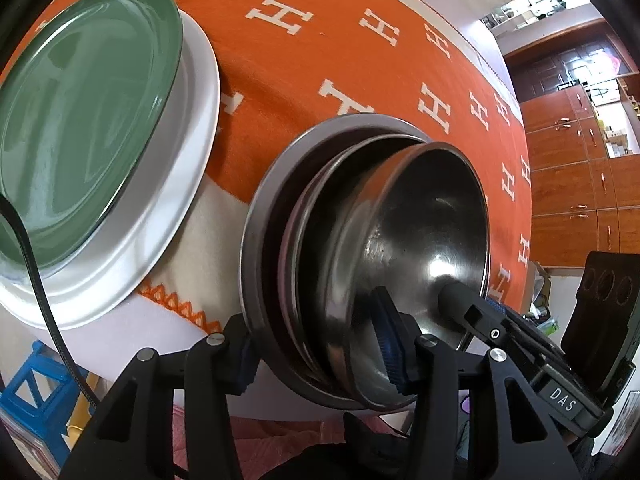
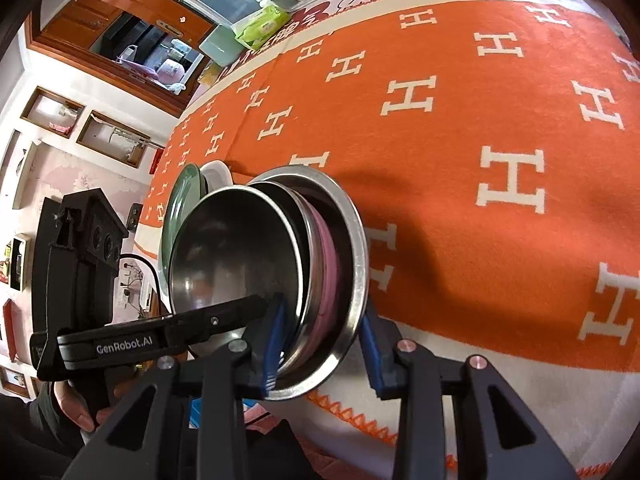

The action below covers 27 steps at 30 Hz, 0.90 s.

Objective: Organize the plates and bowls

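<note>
The nested steel bowls (image 1: 360,264) serve as the landmark: they sit close to the near border of the orange blanket (image 1: 320,60), where its zigzag stitched edge (image 1: 176,304) meets the pale table margin. In the left wrist view, left of the bowls and apart from them, a green plate (image 1: 80,120) lies stacked on a wider white plate (image 1: 168,216), the white rim reaching almost to the same stitched edge. Beyond and to the right of the bowls the blanket runs open — bare patterned cloth all the way to its far border.

The stack is a wide, shallow steel dish at the bottom, a pink-rimmed bowl (image 2: 330,264) nested in it, and a deep steel bowl (image 2: 232,256) on top, all mouths up with the stack's axis upright on the cloth. The top bowl sits off-centre in the stack rather than squarely in it.

The left gripper (image 1: 320,356) is spread wide around the stack's near side, its left pad outside the bottom dish and its blue right pad against the top bowl's outer wall; whether it presses firmly I cannot tell. The right gripper (image 2: 320,354) also stands wide — its blue left pad is inside the stack by the top bowl's rim, its right pad outside the bottom dish rim.
</note>
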Each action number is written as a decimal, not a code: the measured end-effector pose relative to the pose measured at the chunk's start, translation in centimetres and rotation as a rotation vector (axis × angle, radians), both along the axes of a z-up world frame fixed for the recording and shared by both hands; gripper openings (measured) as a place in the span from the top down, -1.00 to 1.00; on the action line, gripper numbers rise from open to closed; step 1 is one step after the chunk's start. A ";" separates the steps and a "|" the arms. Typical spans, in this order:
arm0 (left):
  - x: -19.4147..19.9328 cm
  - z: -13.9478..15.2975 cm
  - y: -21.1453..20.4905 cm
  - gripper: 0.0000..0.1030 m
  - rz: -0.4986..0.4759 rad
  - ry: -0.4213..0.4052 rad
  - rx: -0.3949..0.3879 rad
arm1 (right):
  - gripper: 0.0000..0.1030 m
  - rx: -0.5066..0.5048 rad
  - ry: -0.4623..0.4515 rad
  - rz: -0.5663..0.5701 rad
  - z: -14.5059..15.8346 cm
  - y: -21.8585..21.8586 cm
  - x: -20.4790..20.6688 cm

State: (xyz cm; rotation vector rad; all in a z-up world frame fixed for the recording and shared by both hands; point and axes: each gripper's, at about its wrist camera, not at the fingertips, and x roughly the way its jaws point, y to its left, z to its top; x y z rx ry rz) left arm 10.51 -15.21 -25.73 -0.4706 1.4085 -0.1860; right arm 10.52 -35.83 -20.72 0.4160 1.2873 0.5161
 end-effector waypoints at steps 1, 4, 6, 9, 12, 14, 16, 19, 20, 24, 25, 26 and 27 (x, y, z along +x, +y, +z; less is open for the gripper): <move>-0.1 0.0 0.0 0.06 -0.004 0.001 -0.001 | 0.33 0.000 0.002 -0.003 0.0 0.0 -0.1; -0.5 0.3 -0.2 0.06 -0.022 -0.006 0.005 | 0.33 -0.008 -0.001 -0.011 0.4 0.0 -0.4; -0.7 0.8 -0.5 0.06 -0.044 -0.022 0.020 | 0.33 -0.012 -0.008 -0.016 0.6 0.0 -0.7; -1.0 1.4 -0.6 0.05 -0.070 -0.051 0.034 | 0.33 -0.019 -0.033 -0.020 0.9 0.1 -1.3; -0.8 1.8 -1.1 0.05 -0.100 -0.071 0.026 | 0.33 -0.026 -0.055 -0.056 1.5 -0.3 -1.9; -0.7 2.2 -1.5 0.05 -0.123 -0.094 0.030 | 0.33 -0.031 -0.075 -0.073 2.0 -0.7 -2.2; -0.6 3.0 -1.8 0.05 -0.145 -0.126 0.027 | 0.33 -0.039 -0.107 -0.089 2.9 -0.9 -2.4; -0.3 4.1 -2.0 0.04 -0.170 -0.165 0.021 | 0.33 -0.059 -0.147 -0.099 4.1 -0.9 -2.5; -0.2 4.6 -2.0 0.04 -0.178 -0.178 0.018 | 0.33 -0.065 -0.159 -0.101 4.5 -0.9 -2.4; 0.2 6.1 -1.9 0.04 -0.201 -0.220 0.017 | 0.33 -0.089 -0.213 -0.109 6.2 -0.3 -2.3; 0.3 6.5 -1.8 0.04 -0.206 -0.233 0.021 | 0.33 -0.100 -0.225 -0.106 6.5 -0.1 -2.3; 0.3 6.9 -1.7 0.04 -0.210 -0.247 0.027 | 0.33 -0.109 -0.234 -0.103 6.7 0.1 -2.3; 0.2 7.4 -1.6 0.03 -0.218 -0.265 0.036 | 0.33 -0.124 -0.245 -0.097 7.1 0.4 -2.4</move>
